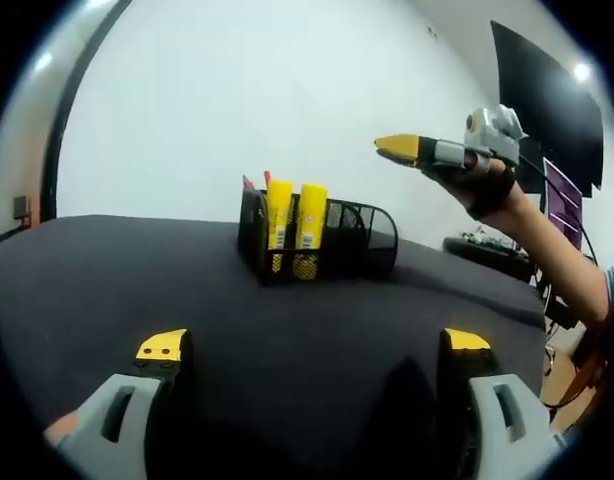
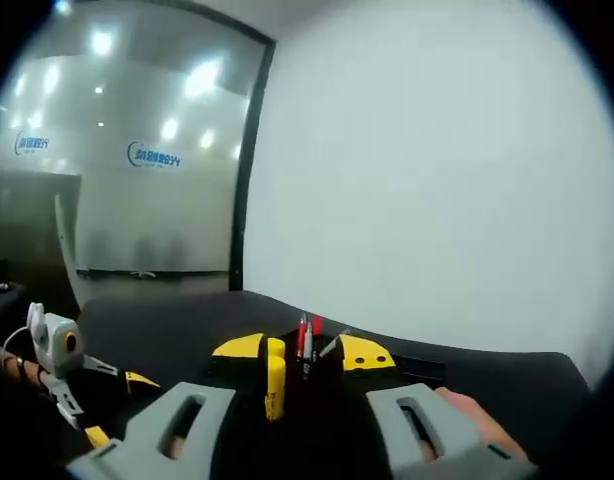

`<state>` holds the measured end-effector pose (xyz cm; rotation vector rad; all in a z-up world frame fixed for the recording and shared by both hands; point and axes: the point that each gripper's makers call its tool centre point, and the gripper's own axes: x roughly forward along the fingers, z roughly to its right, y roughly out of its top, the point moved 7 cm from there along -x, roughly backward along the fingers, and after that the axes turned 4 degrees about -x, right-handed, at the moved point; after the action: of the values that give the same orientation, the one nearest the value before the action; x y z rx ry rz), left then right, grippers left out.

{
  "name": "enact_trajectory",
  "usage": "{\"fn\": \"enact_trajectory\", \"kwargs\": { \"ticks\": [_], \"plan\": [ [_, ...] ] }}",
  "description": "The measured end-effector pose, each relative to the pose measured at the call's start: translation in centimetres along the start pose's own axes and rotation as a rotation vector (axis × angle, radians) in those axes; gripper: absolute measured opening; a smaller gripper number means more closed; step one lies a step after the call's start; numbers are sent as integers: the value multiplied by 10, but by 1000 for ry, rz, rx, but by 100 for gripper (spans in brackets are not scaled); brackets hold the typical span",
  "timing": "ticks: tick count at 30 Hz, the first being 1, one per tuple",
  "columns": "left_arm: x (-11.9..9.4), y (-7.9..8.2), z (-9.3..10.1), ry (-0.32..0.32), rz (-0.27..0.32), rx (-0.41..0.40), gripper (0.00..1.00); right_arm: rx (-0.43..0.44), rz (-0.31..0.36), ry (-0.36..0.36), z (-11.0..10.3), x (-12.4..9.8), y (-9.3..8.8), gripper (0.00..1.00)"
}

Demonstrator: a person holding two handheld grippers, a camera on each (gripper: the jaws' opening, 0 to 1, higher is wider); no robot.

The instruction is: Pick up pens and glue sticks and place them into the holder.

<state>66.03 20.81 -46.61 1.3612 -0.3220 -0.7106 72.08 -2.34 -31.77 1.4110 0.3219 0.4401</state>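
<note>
A black mesh holder (image 1: pixel 352 240) stands on the black table (image 1: pixel 117 280). In it are two yellow glue sticks (image 1: pixel 278 215) and red pens (image 1: pixel 249 184). My left gripper (image 1: pixel 313 342) is open wide, low over the table in front of the holder, with nothing between its jaws. My right gripper (image 1: pixel 399 149), held in a gloved hand, hovers above and to the right of the holder. In the right gripper view my right gripper (image 2: pixel 303 350) is open, its jaws framing a glue stick (image 2: pixel 275 385) and the pens (image 2: pixel 309 340) beyond them. My left gripper (image 2: pixel 117 408) shows at the lower left.
A white wall (image 1: pixel 287 90) rises behind the table. A dark screen (image 1: pixel 547 100) and cluttered desks stand at the right, beside the person's arm (image 1: pixel 557 250). A glass partition (image 2: pixel 137 150) lies beyond the table's far end.
</note>
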Motion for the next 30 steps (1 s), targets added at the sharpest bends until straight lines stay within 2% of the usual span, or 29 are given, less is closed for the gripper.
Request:
{"fn": "enact_trajectory", "kwargs": {
  "ticks": [7,11,19,26,30],
  "plan": [
    [-2,4,-1,0,37,4,96,-6,-5,-10,4,-19,-2,24],
    [-2,6,-1,2,48,6,96,-4,-18,-25,10,-32,-8,24],
    [-2,7,-2,0,61,1,96,14,-60,-50,23,-63,-33,28],
    [-1,6,-2,-1,50,7,96,39,-79,-77,32,-89,-51,32],
    [-1,6,-3,0,50,6,96,42,-79,-68,36,-102,-63,38]
  ]
}}
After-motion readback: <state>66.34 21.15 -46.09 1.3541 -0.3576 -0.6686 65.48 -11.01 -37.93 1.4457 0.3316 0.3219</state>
